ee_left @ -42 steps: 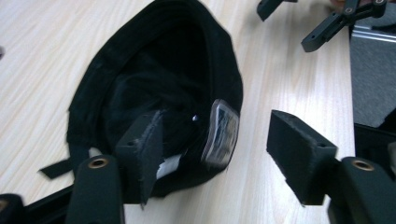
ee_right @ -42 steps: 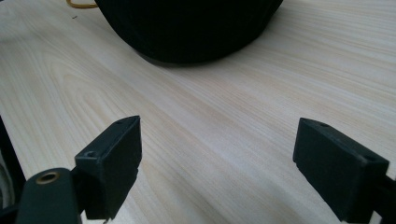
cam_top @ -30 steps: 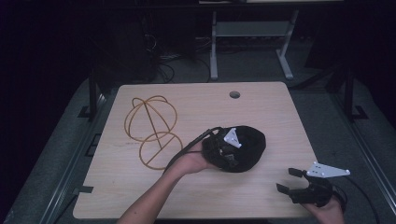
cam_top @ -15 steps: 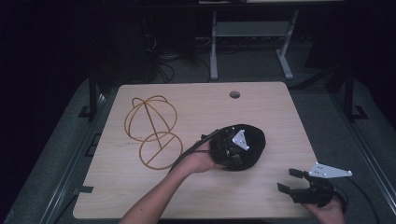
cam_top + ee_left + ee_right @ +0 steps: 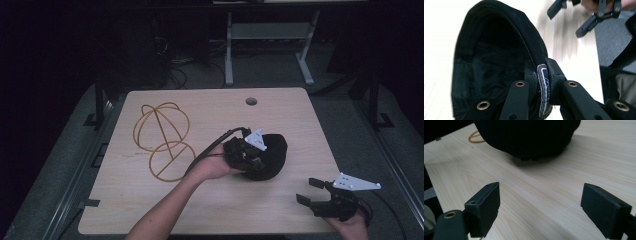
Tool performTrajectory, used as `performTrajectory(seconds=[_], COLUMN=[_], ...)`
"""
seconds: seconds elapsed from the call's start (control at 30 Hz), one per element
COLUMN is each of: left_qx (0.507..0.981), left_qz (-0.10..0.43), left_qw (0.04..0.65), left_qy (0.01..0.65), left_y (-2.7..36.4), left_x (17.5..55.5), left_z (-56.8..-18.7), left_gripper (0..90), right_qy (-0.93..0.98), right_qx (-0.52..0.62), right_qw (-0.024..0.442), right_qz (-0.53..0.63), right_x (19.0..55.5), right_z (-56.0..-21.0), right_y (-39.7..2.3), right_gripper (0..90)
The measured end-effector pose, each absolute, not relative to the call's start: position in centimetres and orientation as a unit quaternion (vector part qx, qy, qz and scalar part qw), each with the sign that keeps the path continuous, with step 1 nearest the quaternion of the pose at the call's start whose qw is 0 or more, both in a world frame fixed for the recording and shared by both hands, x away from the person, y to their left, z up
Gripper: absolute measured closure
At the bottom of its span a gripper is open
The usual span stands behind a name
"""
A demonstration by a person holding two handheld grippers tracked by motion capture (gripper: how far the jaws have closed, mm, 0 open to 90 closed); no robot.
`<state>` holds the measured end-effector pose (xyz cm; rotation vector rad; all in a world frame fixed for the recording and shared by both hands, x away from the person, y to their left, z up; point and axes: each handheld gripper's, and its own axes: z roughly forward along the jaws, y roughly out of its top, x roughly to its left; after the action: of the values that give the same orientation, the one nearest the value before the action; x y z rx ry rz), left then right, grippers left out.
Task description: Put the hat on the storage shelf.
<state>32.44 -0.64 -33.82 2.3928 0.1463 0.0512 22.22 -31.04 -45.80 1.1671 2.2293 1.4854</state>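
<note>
A black cap (image 5: 274,156) rests on the wooden table (image 5: 165,210), right of centre. My left gripper (image 5: 248,154) reaches into it from the left and is shut on the cap's rim. In the left gripper view the jaws of that gripper (image 5: 543,82) pinch the cap's band, and the hollow inside of the cap (image 5: 499,50) spreads out beyond them. My right gripper (image 5: 311,192) hovers open at the table's front right corner, apart from the cap. Its own view shows the gripper (image 5: 540,202) with bare wood between the wide jaws and the cap (image 5: 529,135) ahead.
A gold wire stand (image 5: 162,137), made of a round cage over a ring base, sits on the left part of the table. There is a cable hole (image 5: 251,101) near the far edge. Dark floor and a metal frame lie beyond the table.
My left gripper has closed on the cap's rim and risen slightly, tipping the cap's near edge up. The right gripper has stayed where it was.
</note>
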Motion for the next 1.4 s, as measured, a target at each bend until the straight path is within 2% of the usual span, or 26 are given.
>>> performTrajectory(seconds=[0.5,0.9,1.03,1.07,1.1,1.13,1.4], left_qx=[0.903,0.903,0.903,0.902,0.902,0.902,0.902], left_qz=[0.005,-0.006,-0.012,-0.018,-0.018,-0.018,-0.030], left_qw=[0.425,0.429,0.430,0.432,0.432,0.432,0.429], left_qy=[0.064,0.034,0.018,0.010,0.010,0.006,-0.033], left_y=[-0.2,-1.4,-2.2,-2.6,-2.6,-2.8,-4.4], left_x=[33.0,32.3,32.0,31.8,31.8,31.6,30.6], left_z=[-30.8,-30.1,-29.8,-29.6,-29.6,-29.6,-29.0], left_gripper=[81.3,81.4,81.5,81.5,81.6,81.6,81.9], right_qy=[0.725,0.723,0.725,0.724,0.724,0.723,0.719], right_qx=[0.368,0.351,0.344,0.338,0.338,0.332,0.308], right_qw=[0.125,0.132,0.134,0.136,0.136,0.136,0.124], right_qz=[0.569,0.580,0.582,0.586,0.586,0.590,0.611], right_x=[23.4,24.7,24.8,24.8,24.8,24.8,24.5], right_z=[-42.4,-41.2,-41.0,-41.1,-41.1,-41.2,-41.5], right_y=[-29.7,-28.5,-28.3,-28.5,-28.5,-28.7,-29.5], right_gripper=[15.7,15.3,18.9,24.0,24.0,30.8,57.9])
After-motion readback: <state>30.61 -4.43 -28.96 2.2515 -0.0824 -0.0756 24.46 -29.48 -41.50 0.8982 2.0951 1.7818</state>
